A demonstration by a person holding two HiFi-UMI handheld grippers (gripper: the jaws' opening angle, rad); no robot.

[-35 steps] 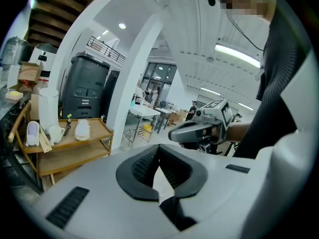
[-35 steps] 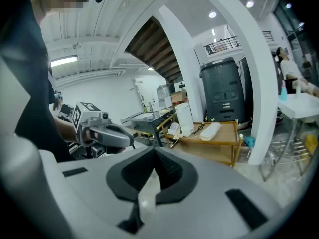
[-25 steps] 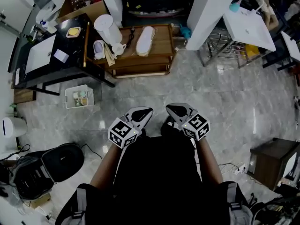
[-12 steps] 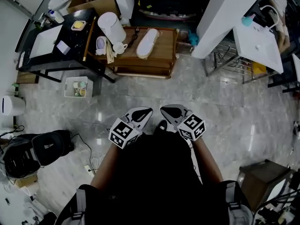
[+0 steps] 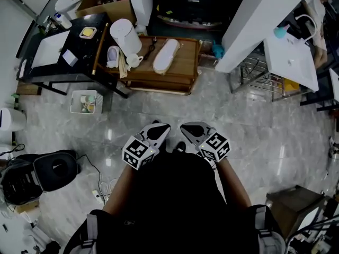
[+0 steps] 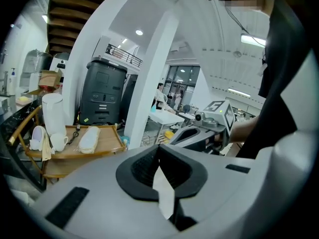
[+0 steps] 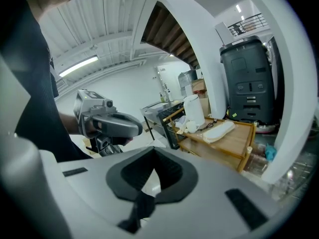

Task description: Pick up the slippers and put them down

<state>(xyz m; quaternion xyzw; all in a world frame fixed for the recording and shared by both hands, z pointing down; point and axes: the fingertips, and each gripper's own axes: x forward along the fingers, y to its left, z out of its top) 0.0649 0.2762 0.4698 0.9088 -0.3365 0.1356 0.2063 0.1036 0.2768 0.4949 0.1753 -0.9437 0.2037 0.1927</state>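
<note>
Head view shows the person has shifted a little across the grey marble floor [image 5: 254, 120]. The left gripper [image 5: 159, 128] and right gripper [image 5: 189, 128] stay close to the body, jaws pressed together on nothing. The pale padded slipper [image 5: 166, 56] lies on the low wooden counter [image 5: 186, 62], well ahead, so I judge the pick-up not yet begun.

A pale, soft-looking slipper [image 5: 165, 55] rests on a smooth wooden table [image 5: 187, 58] at the far end of a glossy, marble-patterned floor [image 5: 175, 110].
</note>
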